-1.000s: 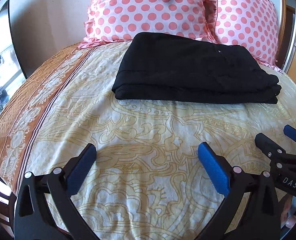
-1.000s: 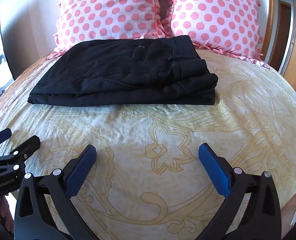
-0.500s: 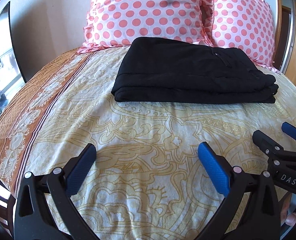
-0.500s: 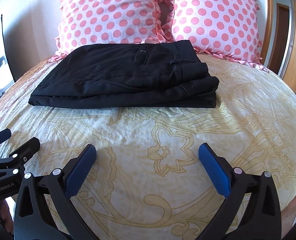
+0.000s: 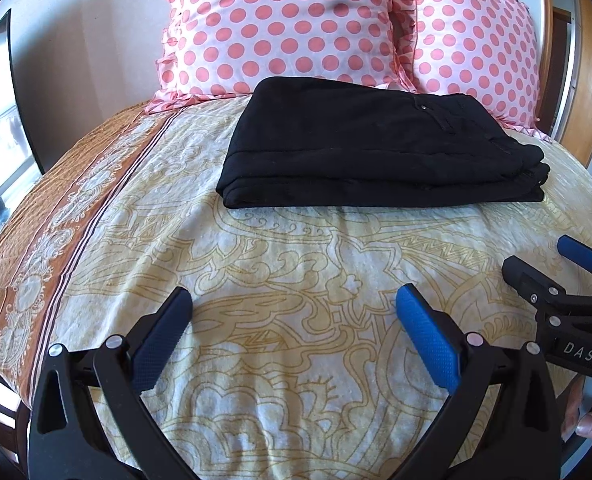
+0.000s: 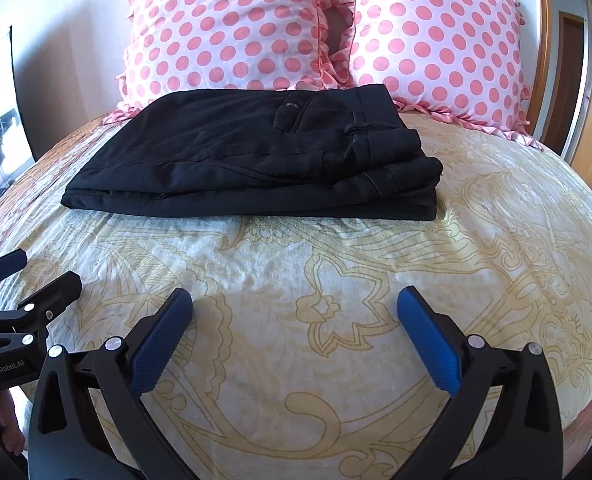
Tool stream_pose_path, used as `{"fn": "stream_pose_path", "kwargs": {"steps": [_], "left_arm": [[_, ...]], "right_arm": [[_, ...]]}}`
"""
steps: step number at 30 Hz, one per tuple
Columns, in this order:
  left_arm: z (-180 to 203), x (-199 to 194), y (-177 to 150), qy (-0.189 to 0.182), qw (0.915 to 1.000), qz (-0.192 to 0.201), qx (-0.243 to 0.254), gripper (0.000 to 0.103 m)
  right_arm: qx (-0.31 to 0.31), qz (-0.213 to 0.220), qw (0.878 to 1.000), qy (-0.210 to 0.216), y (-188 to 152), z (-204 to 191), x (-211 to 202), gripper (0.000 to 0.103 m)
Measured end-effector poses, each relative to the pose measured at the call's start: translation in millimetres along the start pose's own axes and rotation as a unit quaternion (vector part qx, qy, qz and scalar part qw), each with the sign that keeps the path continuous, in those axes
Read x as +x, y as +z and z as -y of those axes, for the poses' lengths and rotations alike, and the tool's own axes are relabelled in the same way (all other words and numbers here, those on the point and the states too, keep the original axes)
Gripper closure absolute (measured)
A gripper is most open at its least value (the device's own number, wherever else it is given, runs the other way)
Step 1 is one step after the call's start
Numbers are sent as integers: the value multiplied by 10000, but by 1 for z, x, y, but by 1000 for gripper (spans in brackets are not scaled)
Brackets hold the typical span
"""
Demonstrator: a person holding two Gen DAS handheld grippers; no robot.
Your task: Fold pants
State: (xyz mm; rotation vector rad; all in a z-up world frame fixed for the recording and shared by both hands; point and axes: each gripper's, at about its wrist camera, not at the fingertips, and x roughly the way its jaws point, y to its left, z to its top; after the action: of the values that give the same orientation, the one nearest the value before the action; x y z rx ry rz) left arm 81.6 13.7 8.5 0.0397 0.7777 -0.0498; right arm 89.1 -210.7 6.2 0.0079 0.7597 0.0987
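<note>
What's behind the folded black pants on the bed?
Two pink polka-dot pillows stand behind the pants, which hide their lower edges; whether they touch is unclear.

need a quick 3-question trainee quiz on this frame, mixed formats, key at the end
1. True or false: the left tongs are shut on the black pants.
2. Multiple choice: where do the pants lie? A) hanging off the bed's edge B) folded in a stack on the bedspread, in front of the two polka-dot pillows C) spread flat on top of the pillows
3. Fill in: the right tongs are ____ and hold nothing.

Key
1. False. Both tongs are open and apart from the pants.
2. B.
3. open
</note>
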Motion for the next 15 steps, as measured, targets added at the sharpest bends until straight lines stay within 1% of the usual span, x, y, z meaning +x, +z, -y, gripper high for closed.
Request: {"fn": "stream_pose_path", "kwargs": {"steps": [15], "left_arm": [[0, 0, 0, -14, 10000, -6, 6, 2]], "right_arm": [[0, 20, 10000, 0, 0, -1, 0, 1]]}}
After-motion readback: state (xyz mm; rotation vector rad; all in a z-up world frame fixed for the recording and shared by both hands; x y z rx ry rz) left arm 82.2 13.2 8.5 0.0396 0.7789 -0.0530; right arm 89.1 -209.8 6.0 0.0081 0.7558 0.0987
